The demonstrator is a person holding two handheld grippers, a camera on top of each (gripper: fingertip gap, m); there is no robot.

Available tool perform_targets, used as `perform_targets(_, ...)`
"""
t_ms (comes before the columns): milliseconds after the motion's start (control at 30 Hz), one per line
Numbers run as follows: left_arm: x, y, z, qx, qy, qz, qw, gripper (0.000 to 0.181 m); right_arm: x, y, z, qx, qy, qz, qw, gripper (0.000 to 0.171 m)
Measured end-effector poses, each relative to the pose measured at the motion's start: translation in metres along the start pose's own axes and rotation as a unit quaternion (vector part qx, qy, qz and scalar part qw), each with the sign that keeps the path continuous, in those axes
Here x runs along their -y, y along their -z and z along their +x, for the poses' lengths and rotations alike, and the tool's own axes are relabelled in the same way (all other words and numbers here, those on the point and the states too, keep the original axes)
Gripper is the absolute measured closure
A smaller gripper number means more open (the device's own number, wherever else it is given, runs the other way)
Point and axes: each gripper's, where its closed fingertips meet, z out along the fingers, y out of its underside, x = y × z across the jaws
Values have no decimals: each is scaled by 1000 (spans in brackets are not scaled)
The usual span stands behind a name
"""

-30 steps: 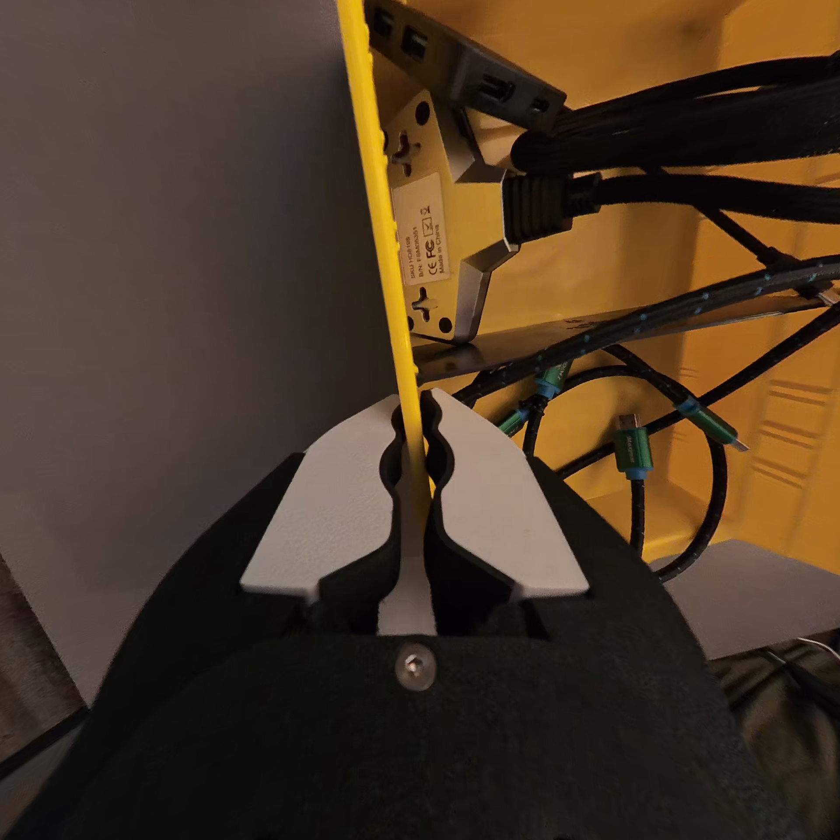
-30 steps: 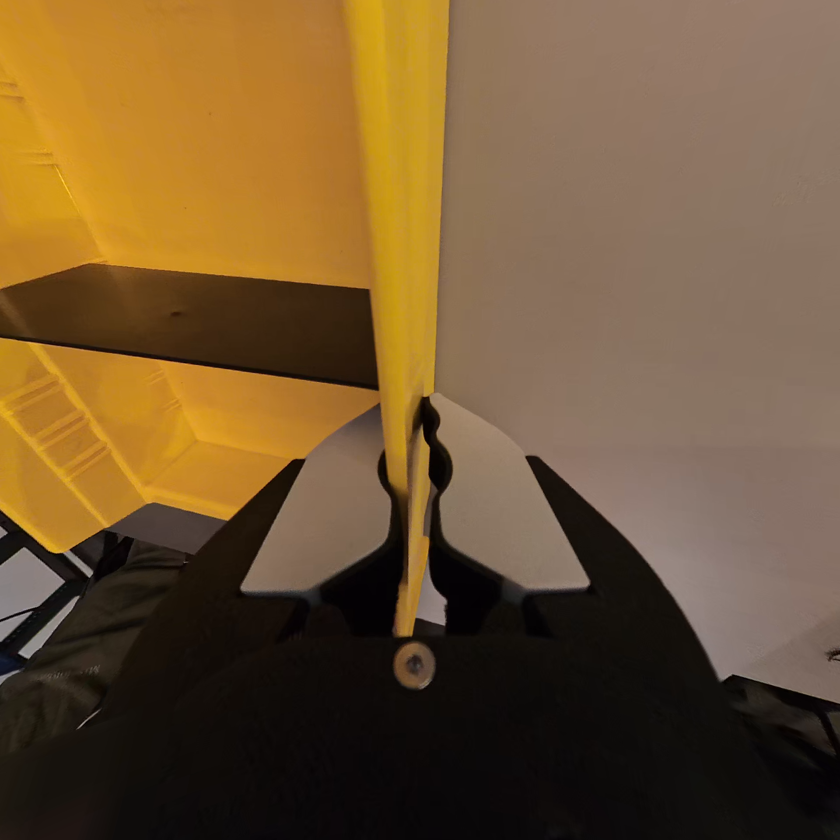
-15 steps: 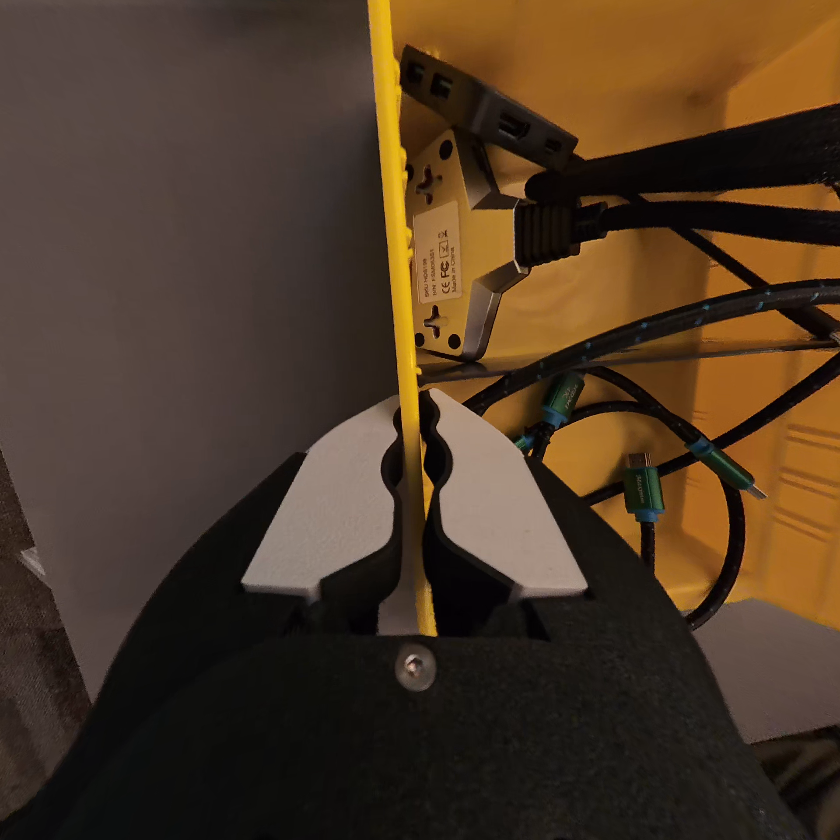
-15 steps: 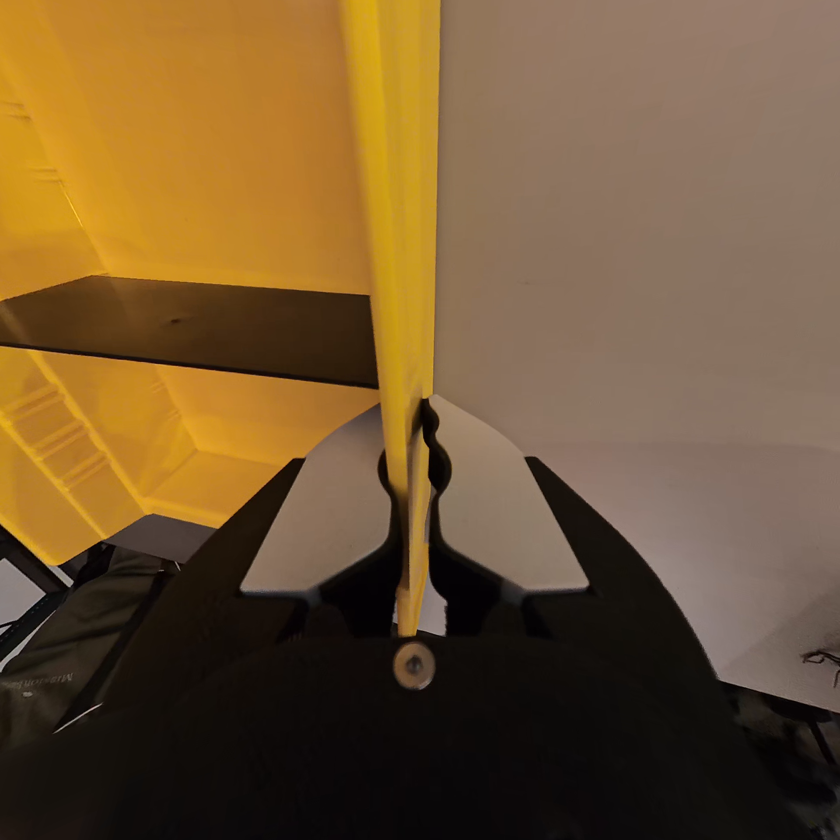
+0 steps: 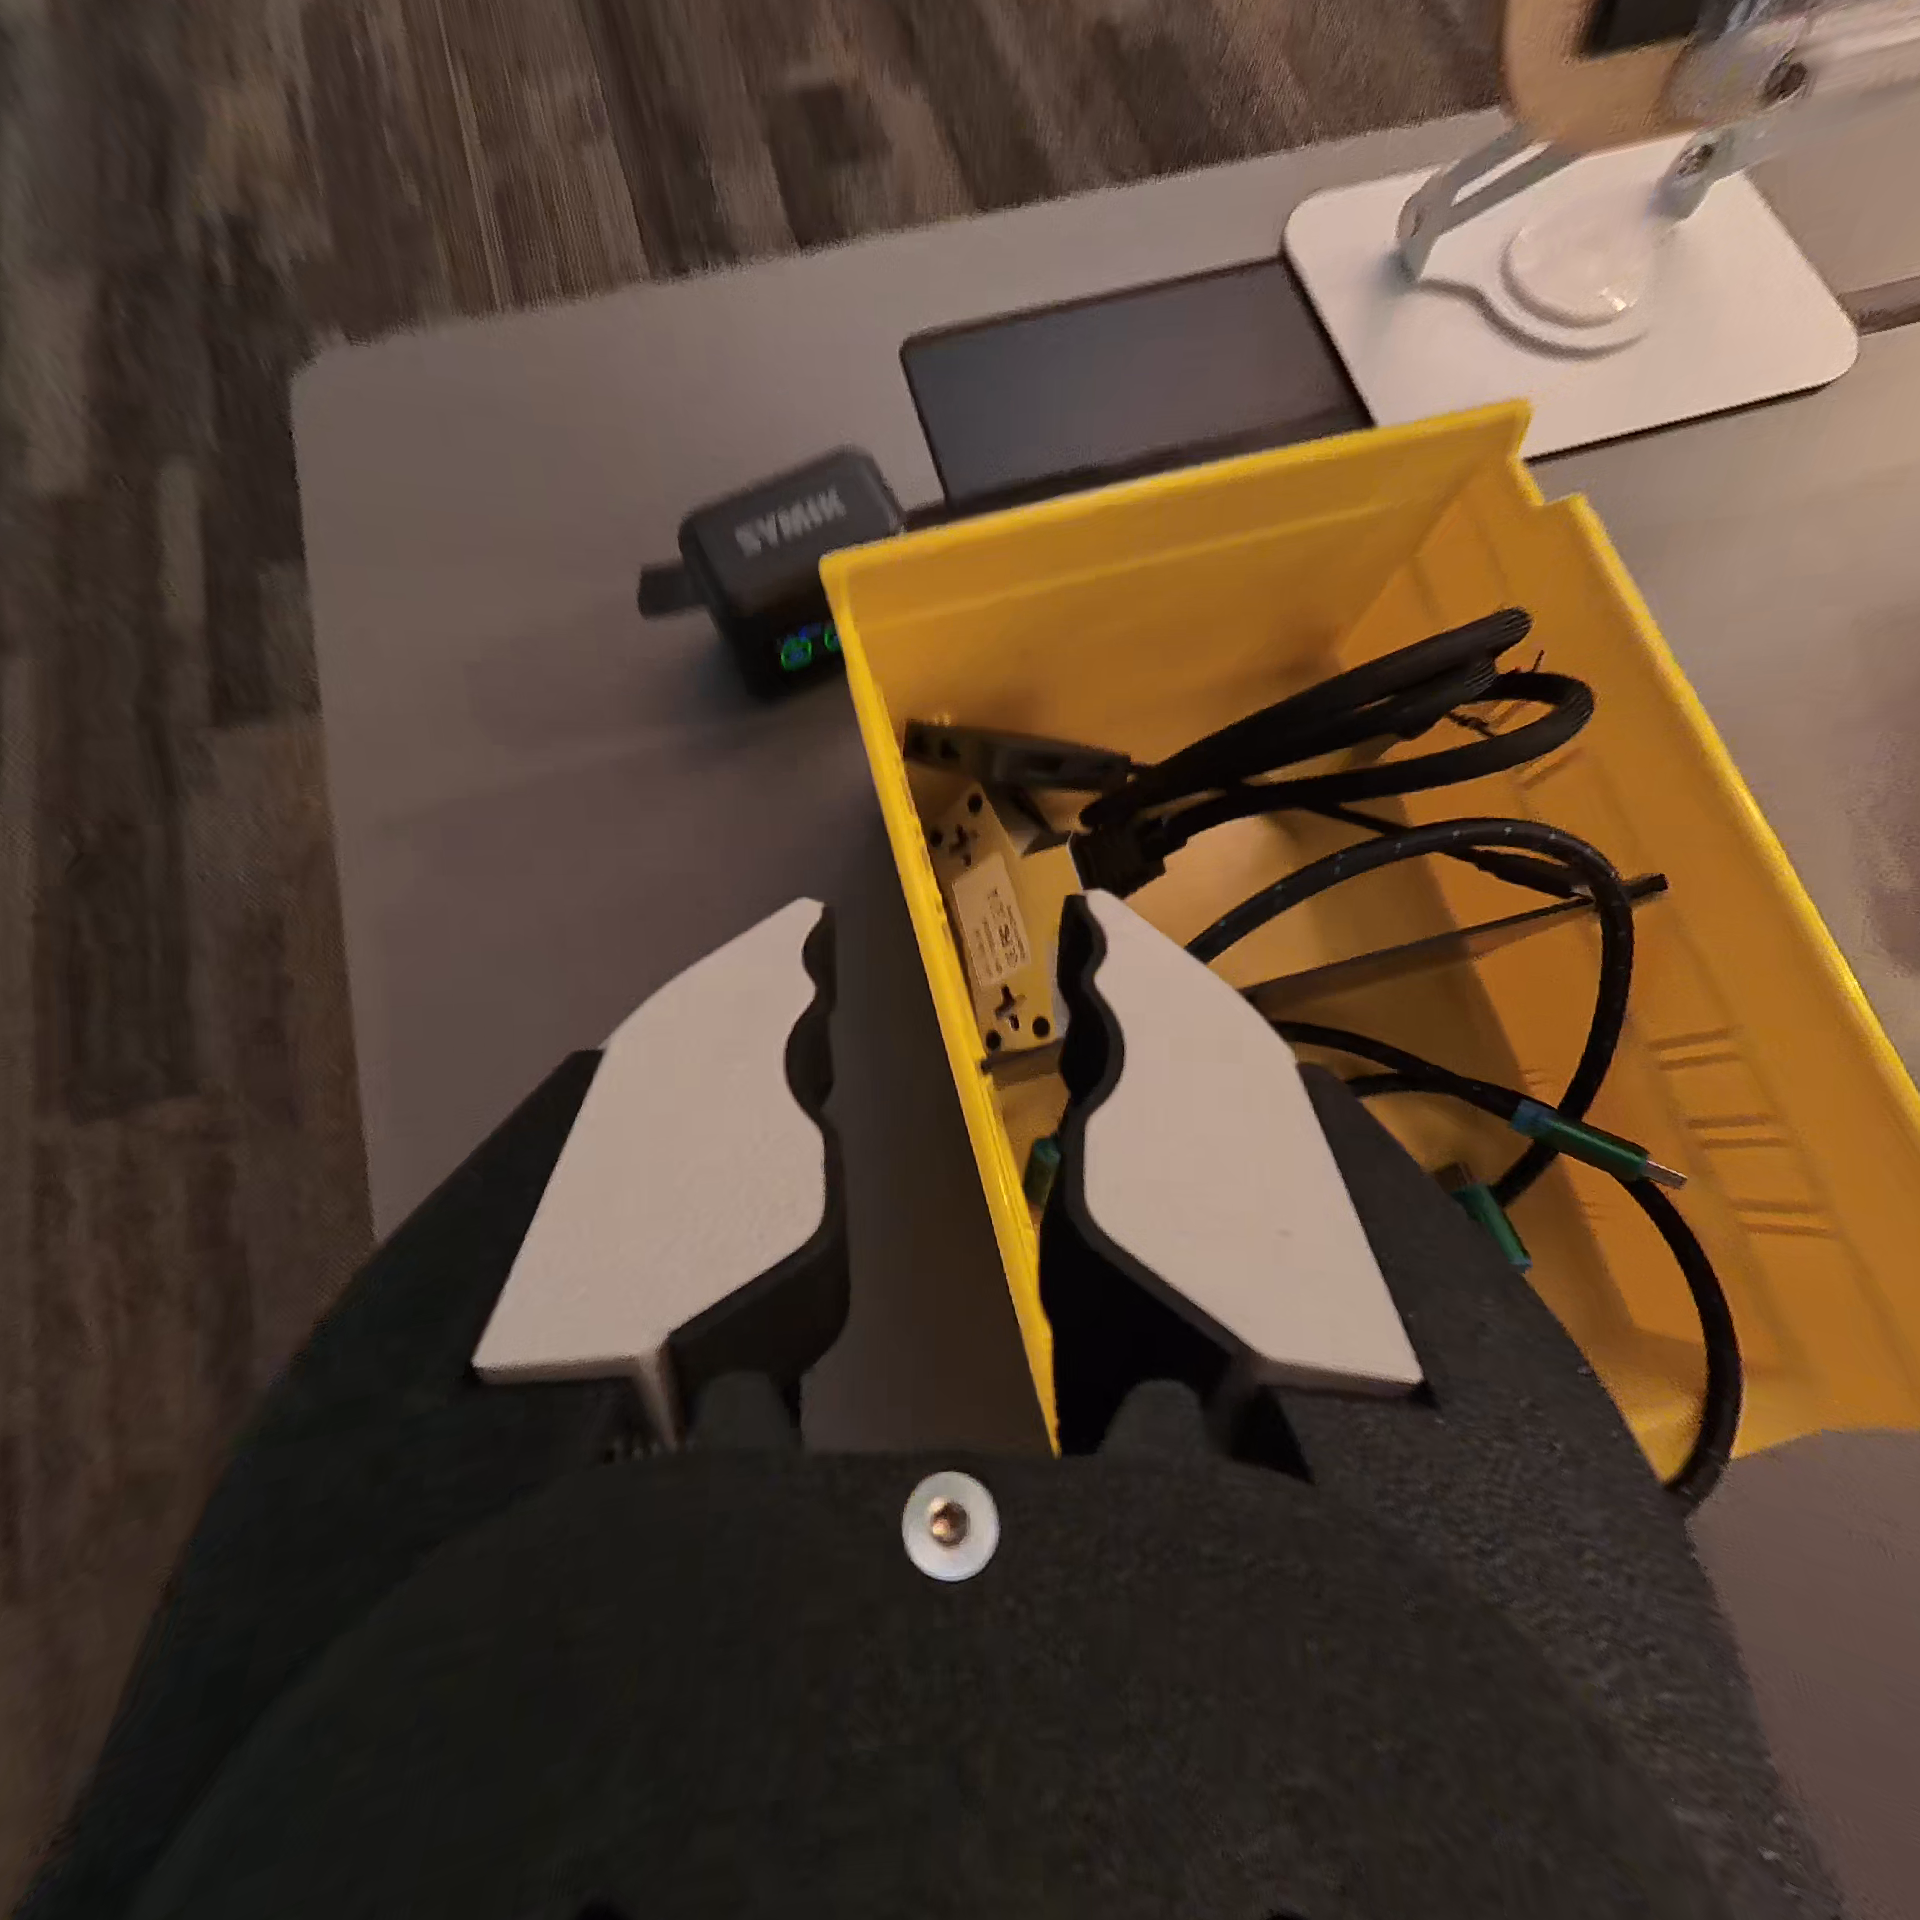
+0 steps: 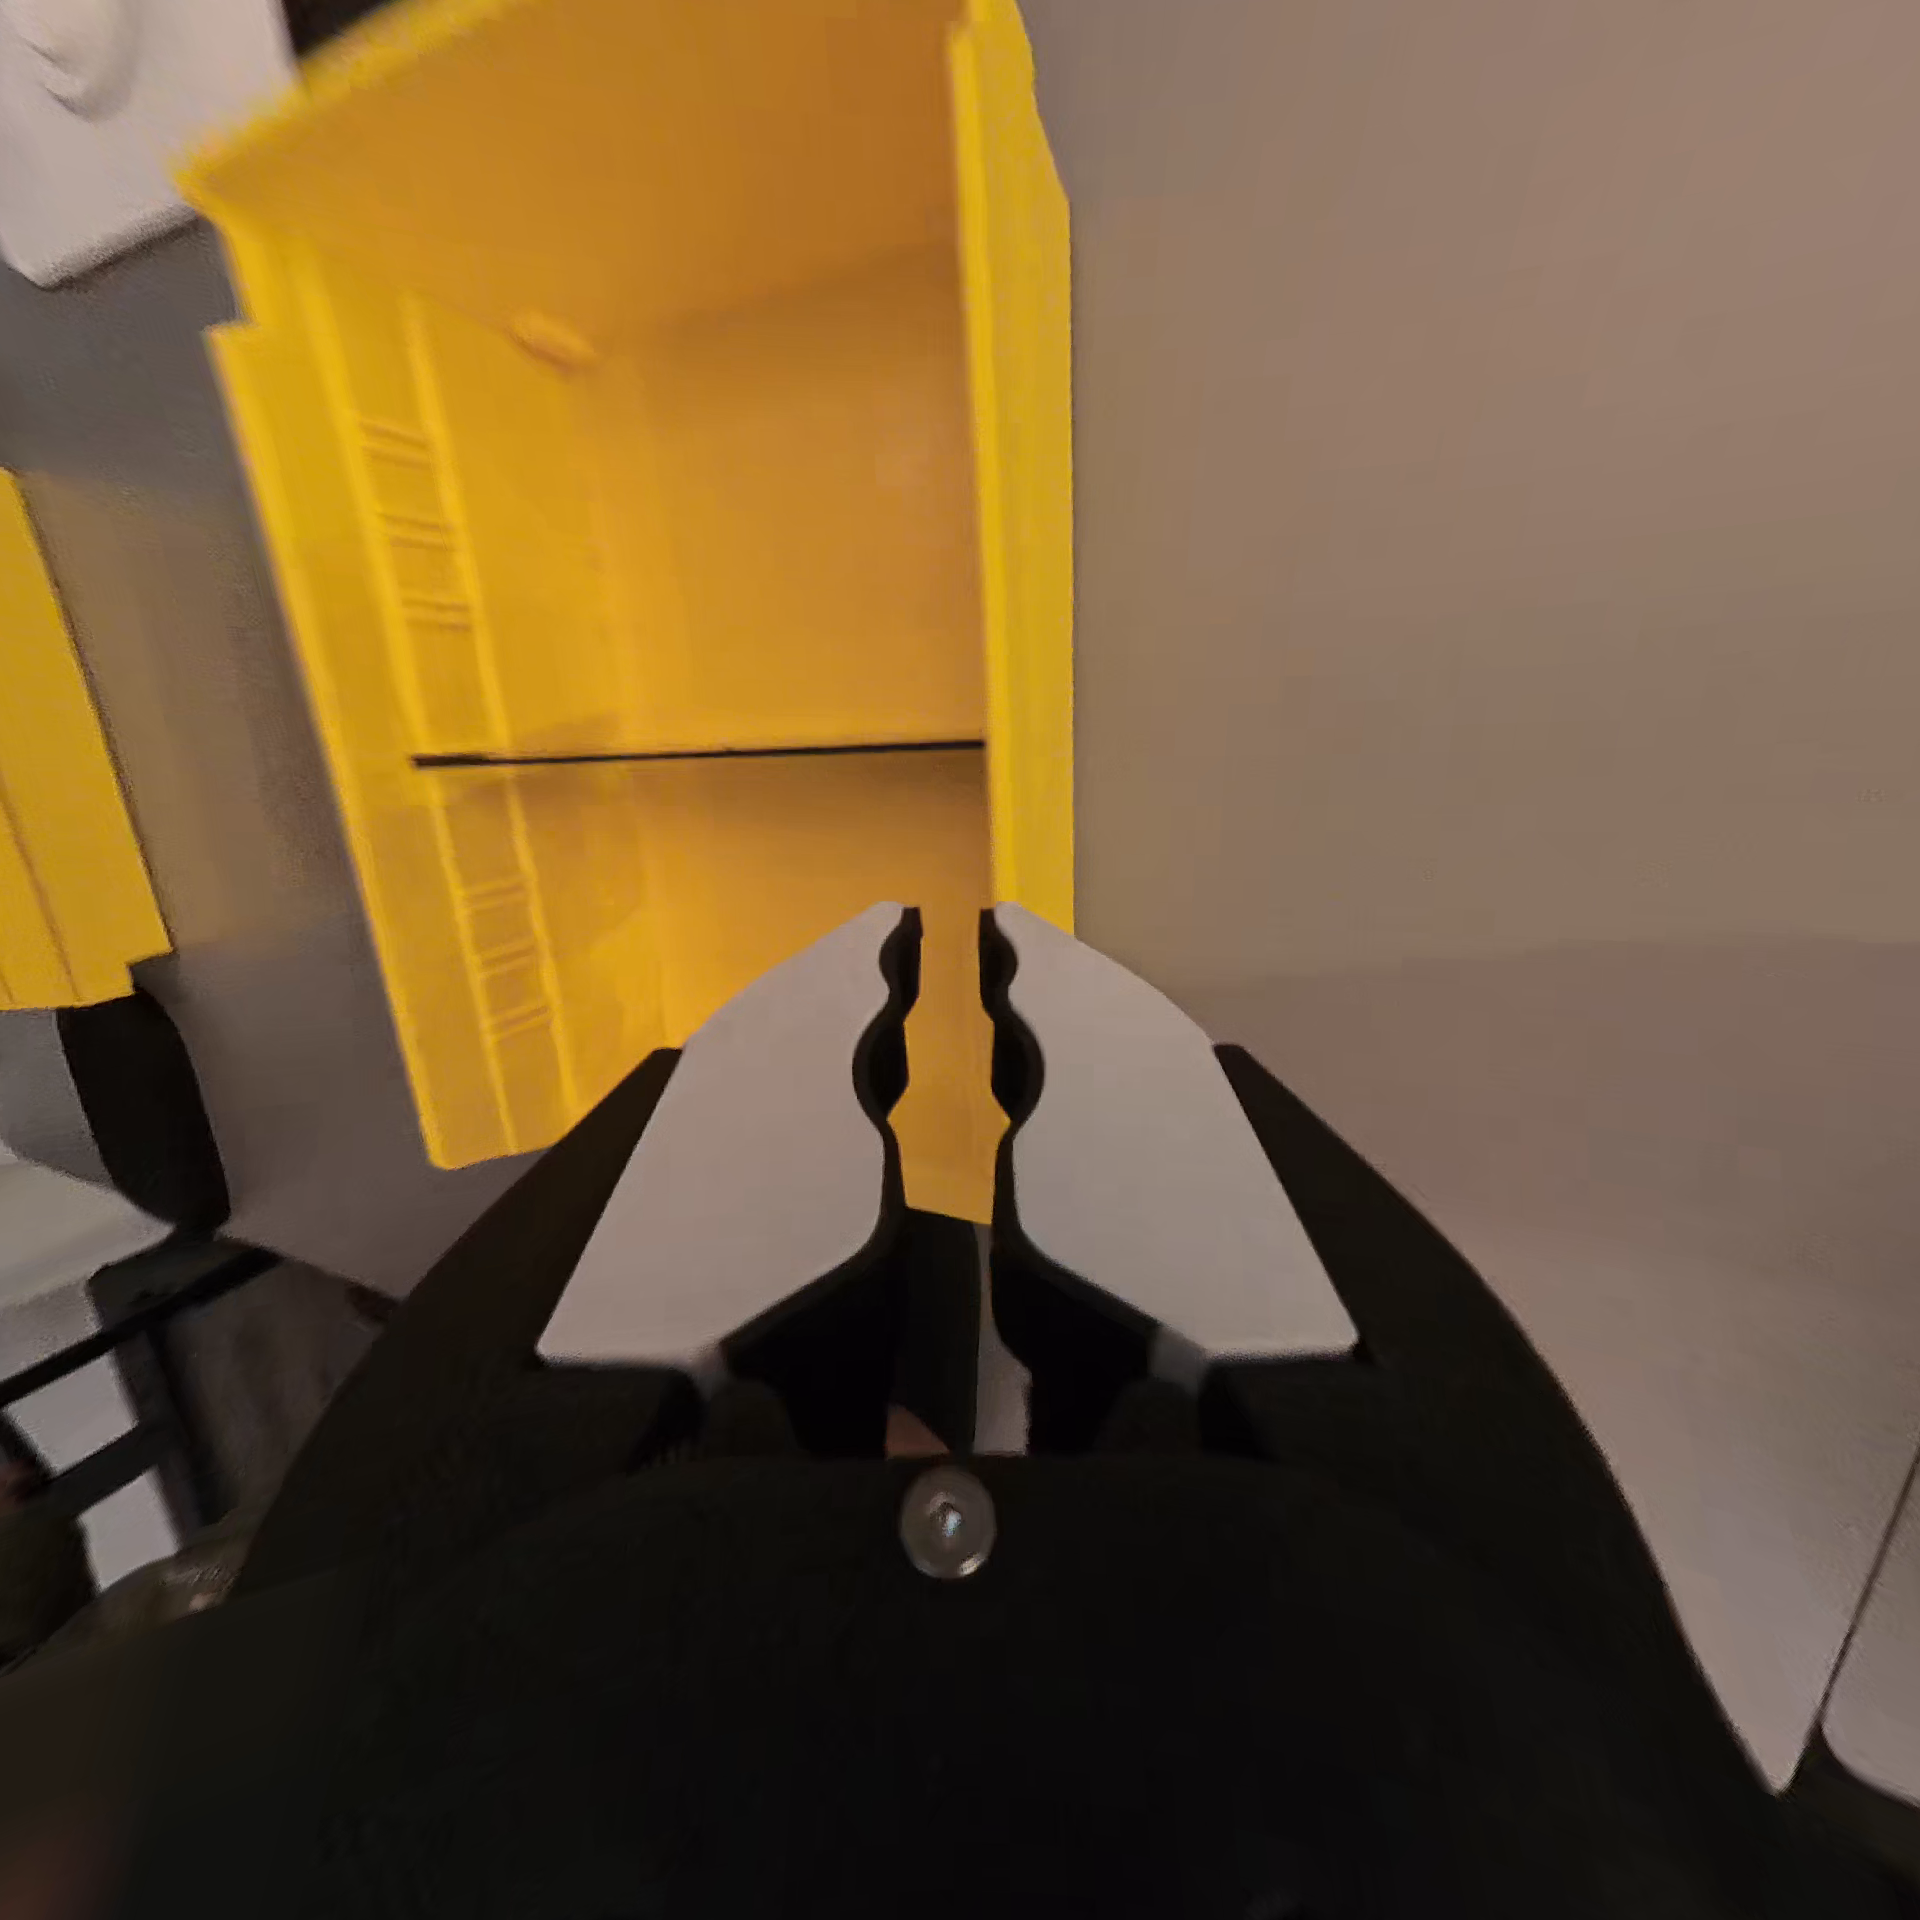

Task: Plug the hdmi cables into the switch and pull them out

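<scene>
Change: both grippers have let go of the bin walls.
Left gripper (image 5: pixel 945 914): wide open, straddling yellow bin (image 5: pixel 1164 540) wall.
Right gripper (image 6: pixel 950 920): slightly parted, empty.
Switch (image 5: pixel 992 904): inside bin, with cables (image 5: pixel 1558 862).

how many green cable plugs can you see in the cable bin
3, possibly more hidden. One green plug lies toward the right side of the yellow bin; one just nearer the camera; one peeks beside the left gripper's right finger.

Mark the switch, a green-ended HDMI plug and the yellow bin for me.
switch (image 5: pixel 992 914): left wrist view, its labelled underside.
HDMI plug (image 5: pixel 1600 1148): left wrist view, green shell.
yellow bin (image 5: pixel 1143 623): left wrist view, far inner wall.
</scene>
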Motion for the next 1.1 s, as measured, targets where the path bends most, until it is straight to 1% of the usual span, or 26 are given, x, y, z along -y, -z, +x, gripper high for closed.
perform_targets(67,12,5,7,-2,-25,35,999,136,10,25,-13,7,21,67,997,160)
perform_targets(133,21,10,18,-12,-40,69,997,135,19,51,-24,-2,45,134,990,159)
perform_targets(267,36,21,43,-26,-68,134,988,134,33,99,-53,-17,115,257,959,159)
perform_targets(333,44,26,52,-26,-81,171,982,134,41,122,-70,-29,162,323,932,159)
perform_targets(400,50,30,59,-24,-89,201,975,132,48,142,-86,-48,213,387,896,159)
perform_targets(467,54,31,66,-25,-98,216,971,127,51,155,-99,-64,243,430,867,158)
perform_targets(533,55,29,70,-28,-104,219,970,126,53,164,-112,-62,260,463,845,148)
perform_targets(633,56,23,70,-30,-111,221,968,124,57,181,-134,-29,270,531,803,130)
perform_targets(667,55,20,68,-25,-119,215,969,124,57,187,-141,-10,273,557,784,118)
perform_targets(700,54,15,64,-17,-128,207,970,123,54,194,-150,14,285,586,758,101)
perform_targets(733,51,10,60,-7,-138,195,971,121,51,203,-159,36,296,626,721,98)
perform_targets(767,48,4,55,4,-152,180,972,121,44,210,-167,52,311,663,679,100)
perform_targets(800,45,-2,50,16,-169,164,972,121,33,217,-176,64,343,698,625,104)
perform_targets(833,41,-9,44,31,-191,147,970,121,26,225,-182,61,357,727,583,106)
perform_targets(867,37,-16,38,47,-215,126,967,122,22,227,-185,46,371,734,566,110)
perform_targets(900,34,-23,32,63,-244,104,962,122,21,224,-187,27,385,727,569,118)
perform_targets(933,30,-29,26,78,-275,79,955,122,21,221,-188,8,394,719,572,123)
perform_targets(1000,21,-43,20,91,-338,29,936,122,23,217,-189,-24,403,713,573,123)
perform_targets(1100,10,-64,23,85,-429,-36,899,124,26,207,-195,-30,415,698,583,124)
